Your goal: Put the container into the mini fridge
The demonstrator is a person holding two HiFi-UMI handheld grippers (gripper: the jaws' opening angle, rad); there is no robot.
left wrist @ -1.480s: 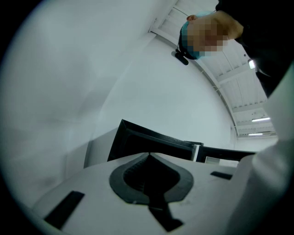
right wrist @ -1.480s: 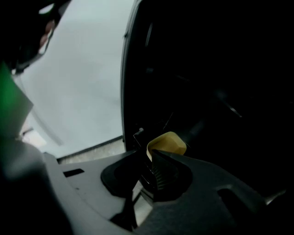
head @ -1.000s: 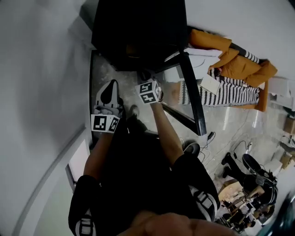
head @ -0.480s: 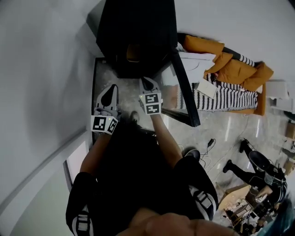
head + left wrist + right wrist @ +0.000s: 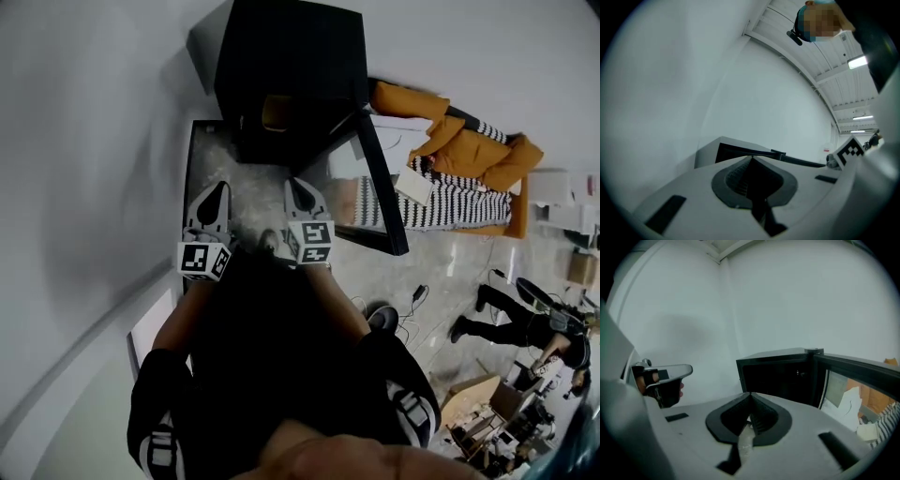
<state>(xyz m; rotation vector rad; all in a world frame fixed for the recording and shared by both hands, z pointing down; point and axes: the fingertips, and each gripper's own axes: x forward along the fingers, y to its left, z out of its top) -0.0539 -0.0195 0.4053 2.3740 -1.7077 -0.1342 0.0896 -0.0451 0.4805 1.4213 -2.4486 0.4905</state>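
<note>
Tan against the dark, the container (image 5: 274, 112) seems to sit inside the black mini fridge (image 5: 291, 47), though it is too dim to be sure. The fridge lies at twelve o'clock from both tongs, and its door (image 5: 380, 183) hangs open toward two o'clock. The left tongs (image 5: 217, 190) and right tongs (image 5: 294, 186) are each pressed together on nothing. A hard shove could slam the door and jolt the container; a glancing push could leave it ajar.

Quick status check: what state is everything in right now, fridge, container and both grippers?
Mini fridge: door swung wide open.
Container: apparently the tan thing inside the fridge, not held by either gripper.
Left gripper: jaws shut, empty.
Right gripper: jaws shut, empty.
</note>
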